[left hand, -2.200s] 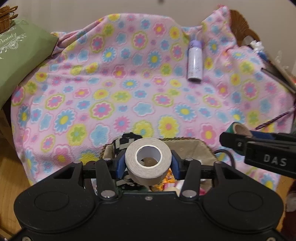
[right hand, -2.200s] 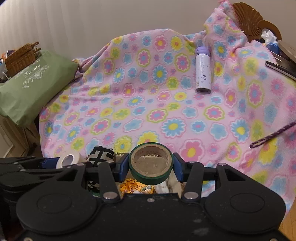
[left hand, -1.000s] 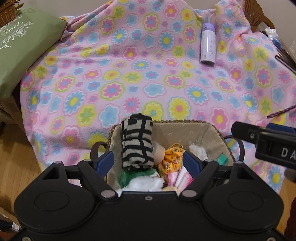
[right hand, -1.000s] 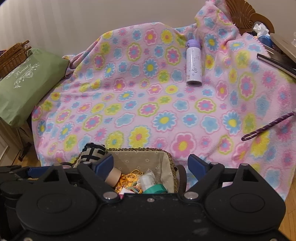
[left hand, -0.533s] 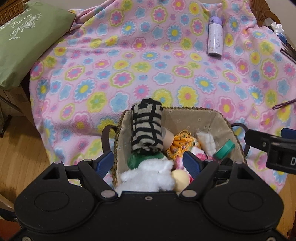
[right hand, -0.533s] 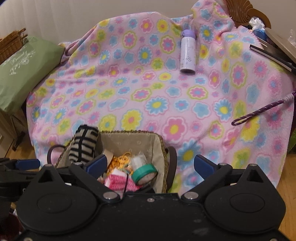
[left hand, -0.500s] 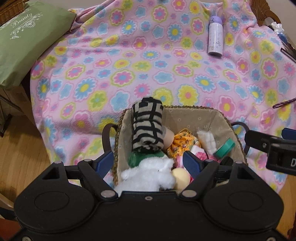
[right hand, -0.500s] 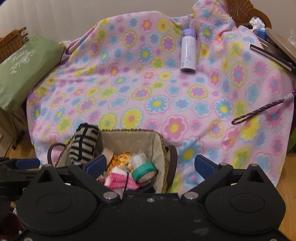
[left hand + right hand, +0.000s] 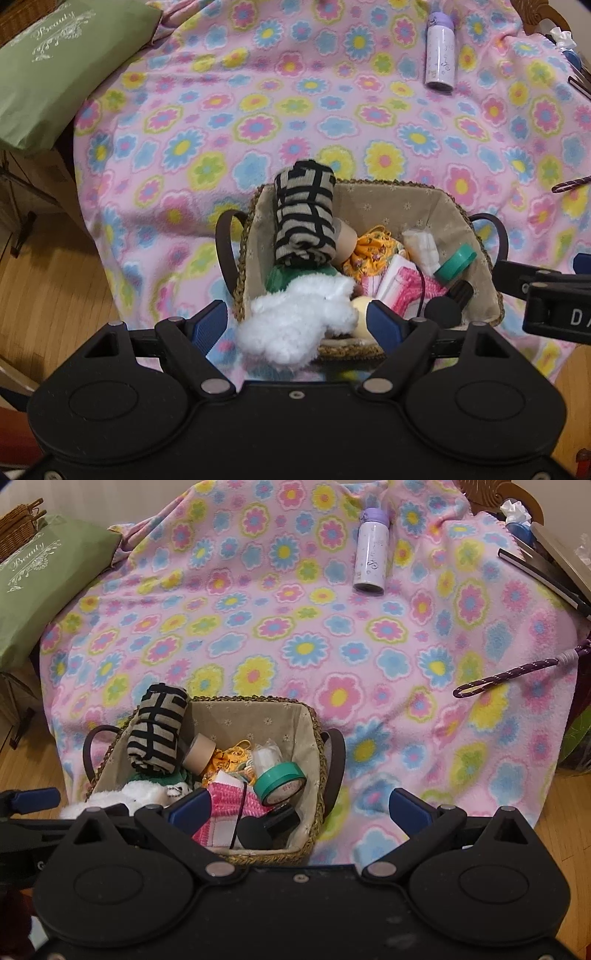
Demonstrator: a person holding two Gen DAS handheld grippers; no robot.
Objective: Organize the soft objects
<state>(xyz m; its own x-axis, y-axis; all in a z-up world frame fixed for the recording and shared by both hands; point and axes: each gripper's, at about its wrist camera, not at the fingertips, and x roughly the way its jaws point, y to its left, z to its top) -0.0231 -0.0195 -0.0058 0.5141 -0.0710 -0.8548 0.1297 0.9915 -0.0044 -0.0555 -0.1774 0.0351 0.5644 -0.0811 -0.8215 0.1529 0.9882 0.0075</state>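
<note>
**Basket of soft goods, both tongs empty**

Basket (image 9: 476, 258): woven, cloth-lined, dark handles; sits on the blanket (image 9: 258, 110) just ahead of the left tongs (image 9: 295, 325), ahead and left of the right tongs (image 9: 299, 808).
Contents: striped roll (image 9: 304, 218), black and beige, propped at the far-left corner; white plush (image 9: 295, 325), fluffy, spilling over the near rim between the left tongs' fingers; pink knit (image 9: 406, 284); orange cloth (image 9: 371, 251); green tape (image 9: 282, 782); tan tape (image 9: 199, 755).
Left tongs: spread, gripping nothing.
Right tongs: spread, gripping nothing.
Bottle (image 9: 369, 554): far ahead on the blanket.
</note>
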